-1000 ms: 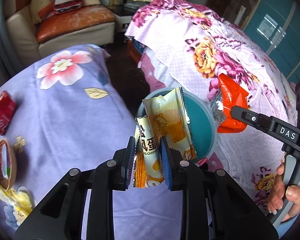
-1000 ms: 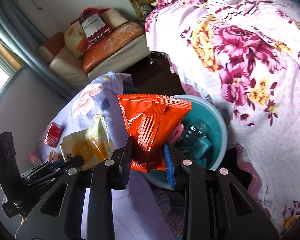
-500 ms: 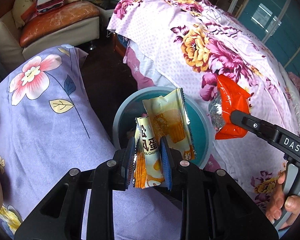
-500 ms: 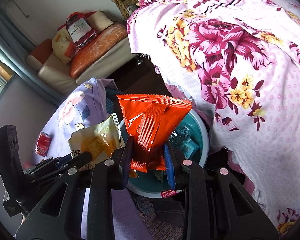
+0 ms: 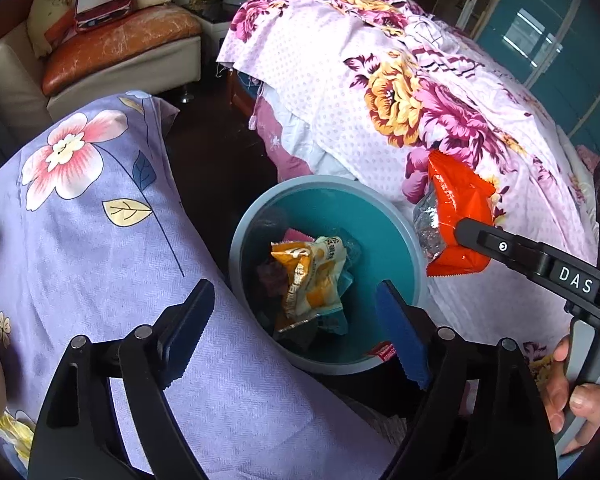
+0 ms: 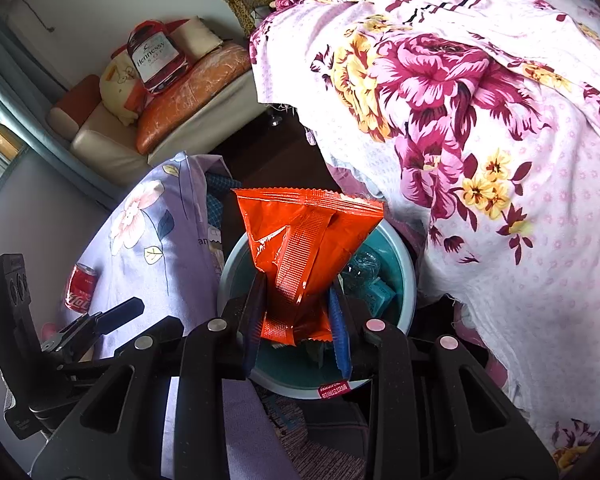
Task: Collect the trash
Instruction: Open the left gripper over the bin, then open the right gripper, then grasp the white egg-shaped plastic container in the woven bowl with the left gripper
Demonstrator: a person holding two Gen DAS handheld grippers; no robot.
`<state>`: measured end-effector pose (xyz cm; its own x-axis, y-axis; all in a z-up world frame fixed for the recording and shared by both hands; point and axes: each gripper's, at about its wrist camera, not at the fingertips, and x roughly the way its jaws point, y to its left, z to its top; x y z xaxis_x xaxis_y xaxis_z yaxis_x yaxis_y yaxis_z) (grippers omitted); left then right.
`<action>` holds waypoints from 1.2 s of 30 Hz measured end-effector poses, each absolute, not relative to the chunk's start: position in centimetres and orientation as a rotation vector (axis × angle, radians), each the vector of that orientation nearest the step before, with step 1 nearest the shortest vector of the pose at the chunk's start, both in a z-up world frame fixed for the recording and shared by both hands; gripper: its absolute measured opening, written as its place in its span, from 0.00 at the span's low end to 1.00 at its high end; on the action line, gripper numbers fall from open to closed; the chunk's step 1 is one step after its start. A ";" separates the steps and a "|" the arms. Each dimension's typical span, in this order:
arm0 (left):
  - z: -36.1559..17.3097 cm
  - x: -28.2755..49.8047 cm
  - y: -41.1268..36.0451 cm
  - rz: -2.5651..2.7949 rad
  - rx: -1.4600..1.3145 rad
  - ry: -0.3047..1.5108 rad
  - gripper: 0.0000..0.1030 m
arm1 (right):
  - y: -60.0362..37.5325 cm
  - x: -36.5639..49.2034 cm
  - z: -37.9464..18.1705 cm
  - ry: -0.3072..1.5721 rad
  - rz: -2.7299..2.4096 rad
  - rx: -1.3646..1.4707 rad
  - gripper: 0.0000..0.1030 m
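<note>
A teal trash bin [image 5: 396,236] stands on the floor between two cloth-covered surfaces. A yellow chip packet [image 5: 312,276] lies inside it on other wrappers. My left gripper [image 5: 296,332] is open and empty just above the bin's near rim. My right gripper [image 6: 296,320] is shut on an orange-red snack bag [image 6: 304,248] and holds it over the bin [image 6: 404,284]. The bag also shows in the left wrist view [image 5: 460,216], at the bin's right rim.
A lilac flowered cloth [image 5: 80,208] covers the surface to the left, with a red cola can [image 6: 78,292] on it. A pink flowered bedspread [image 5: 400,92] lies to the right. A sofa [image 5: 100,48] with cushions stands behind.
My left gripper has opened and the yellow chip packet has dropped into the bin. My right gripper has carried the orange-red bag closer over the bin.
</note>
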<state>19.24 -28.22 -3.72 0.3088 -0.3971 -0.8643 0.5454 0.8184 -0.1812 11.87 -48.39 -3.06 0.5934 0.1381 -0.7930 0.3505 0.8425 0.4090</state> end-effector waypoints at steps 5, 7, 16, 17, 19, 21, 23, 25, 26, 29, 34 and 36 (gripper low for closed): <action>-3.8 19.3 -26.8 -0.607 0.128 1.101 0.87 | -47.8 12.2 -3.4 0.958 -0.130 0.568 0.32; -3.9 19.4 -26.1 -0.603 0.104 1.108 0.87 | -47.5 12.5 -3.6 0.975 -0.128 0.557 0.39; -3.6 19.4 -24.3 -0.586 0.064 1.108 0.90 | -46.5 12.7 -4.2 1.013 -0.139 0.559 0.70; -3.6 19.4 -24.1 -0.587 0.059 1.109 0.90 | -46.4 12.6 -4.0 1.008 -0.144 0.561 0.70; -3.5 19.3 -23.7 -0.588 0.052 1.111 0.90 | -46.3 12.5 -3.9 1.005 -0.152 0.558 0.70; -3.5 19.2 -23.3 -0.585 0.050 1.110 0.90 | -46.1 12.5 -3.7 1.008 -0.152 0.562 0.70; -3.4 19.0 -22.9 -0.582 0.043 1.111 0.90 | -45.9 12.5 -3.5 1.011 -0.154 0.552 0.71; -3.3 18.9 -22.4 -0.580 0.034 1.110 0.90 | -45.5 12.5 -3.3 1.018 -0.151 0.548 0.72; -3.2 18.8 -22.1 -0.579 0.030 1.108 0.90 | -45.2 12.5 -3.2 1.021 -0.149 0.545 0.73; -3.0 18.5 -21.2 -0.570 0.019 1.103 0.90 | -44.4 12.3 -2.8 1.027 -0.144 0.526 0.73; -2.6 17.9 -19.2 -0.558 0.000 1.097 0.90 | -42.9 12.1 -2.3 1.040 -0.139 0.500 0.73; -2.5 17.8 -18.4 -0.553 -0.008 1.096 0.90 | -42.2 12.2 -2.1 1.045 -0.134 0.491 0.73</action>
